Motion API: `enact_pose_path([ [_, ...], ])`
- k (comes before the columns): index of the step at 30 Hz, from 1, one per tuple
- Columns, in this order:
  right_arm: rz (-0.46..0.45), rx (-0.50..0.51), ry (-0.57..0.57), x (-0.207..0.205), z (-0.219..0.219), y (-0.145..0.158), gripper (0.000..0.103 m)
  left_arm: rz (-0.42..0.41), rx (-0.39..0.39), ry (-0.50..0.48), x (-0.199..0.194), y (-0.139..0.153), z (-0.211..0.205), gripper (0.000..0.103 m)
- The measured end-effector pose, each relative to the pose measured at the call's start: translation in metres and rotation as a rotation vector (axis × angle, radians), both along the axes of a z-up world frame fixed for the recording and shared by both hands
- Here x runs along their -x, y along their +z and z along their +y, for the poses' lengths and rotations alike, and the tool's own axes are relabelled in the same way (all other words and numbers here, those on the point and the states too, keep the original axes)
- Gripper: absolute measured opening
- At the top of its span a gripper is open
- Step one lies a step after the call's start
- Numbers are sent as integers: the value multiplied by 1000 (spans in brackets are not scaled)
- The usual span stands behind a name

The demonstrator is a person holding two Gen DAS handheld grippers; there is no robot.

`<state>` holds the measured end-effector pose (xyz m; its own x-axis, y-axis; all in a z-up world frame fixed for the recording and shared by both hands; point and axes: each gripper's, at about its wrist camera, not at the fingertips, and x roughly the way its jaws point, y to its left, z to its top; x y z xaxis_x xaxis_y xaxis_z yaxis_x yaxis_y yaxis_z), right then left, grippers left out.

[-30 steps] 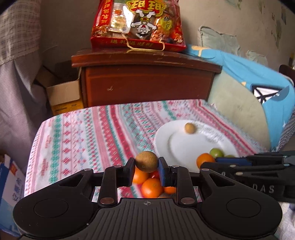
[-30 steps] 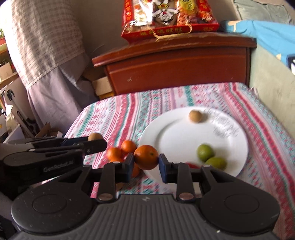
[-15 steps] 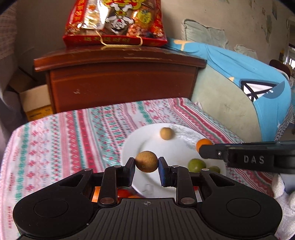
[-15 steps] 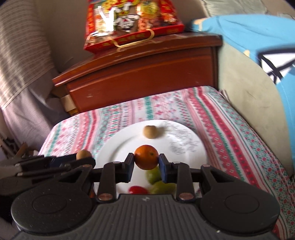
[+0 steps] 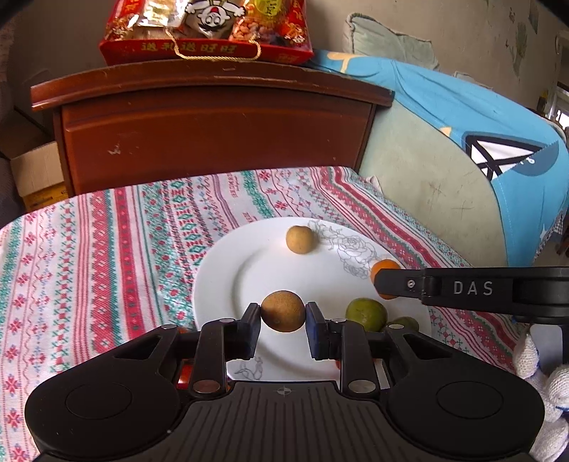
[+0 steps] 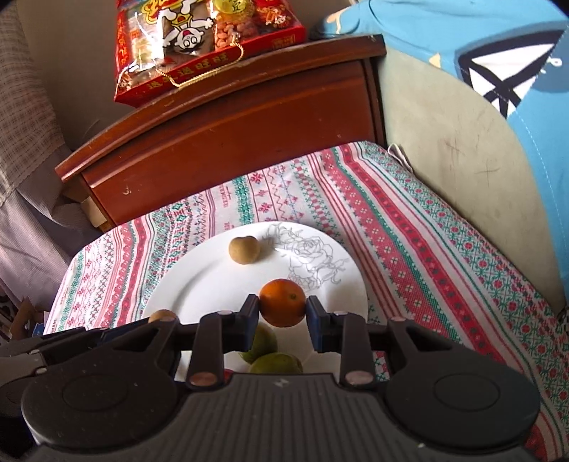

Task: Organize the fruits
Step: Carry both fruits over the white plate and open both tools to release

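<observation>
Above the white plate (image 5: 220, 284), near its six o'clock edge: left tool (image 5: 283, 320) clenched on a brown round fruit (image 5: 283, 311), pinched at its widest part between the two pads. Beside it, toward three o'clock: right tool (image 6: 283, 317) clenched on a small orange (image 6: 282, 302), likewise gripped across the middle and held over the plate.

Already resting on the plate: a second brown fruit (image 5: 299, 240) at twelve o'clock, two green citrus fruits (image 5: 366, 314) at about four o'clock. Underneath: a patterned red and green cloth (image 5: 106, 248) covering the surface. Behind, at twelve o'clock: a dark wooden cabinet (image 5: 213, 131) with a red snack bag (image 5: 206, 28) on top.

Possible trouble from here, as a judgement:
- Round fruit released from too high, then rolling across the smooth plate, off the rim and onto the cloth or floor.
- Orange dropped onto the green citrus just below, knocking them toward the rim.
- Two tools close together over one plate, so a risk of bumping each other and jarring a fruit loose.
- Pads holding only two small spots on each smooth sphere, so a slip likely with any twist or sudden stop.
- Hard squeeze bruising the soft skin.
</observation>
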<state>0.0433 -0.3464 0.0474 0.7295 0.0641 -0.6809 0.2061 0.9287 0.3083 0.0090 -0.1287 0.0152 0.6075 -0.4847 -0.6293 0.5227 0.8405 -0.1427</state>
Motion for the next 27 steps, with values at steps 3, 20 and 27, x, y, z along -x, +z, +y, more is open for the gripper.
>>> enact_pose_path([
  [3, 9, -11, -4, 0, 0, -2, 31, 11, 2, -7, -1, -2, -3, 25],
  [20, -58, -10, 37, 6, 18, 22, 34, -3, 9, 116, -1, 42, 30, 34],
  [27, -58, -30, 75, 22, 38, 21, 37, 20, -7, 202, 6, 47, 65, 34],
])
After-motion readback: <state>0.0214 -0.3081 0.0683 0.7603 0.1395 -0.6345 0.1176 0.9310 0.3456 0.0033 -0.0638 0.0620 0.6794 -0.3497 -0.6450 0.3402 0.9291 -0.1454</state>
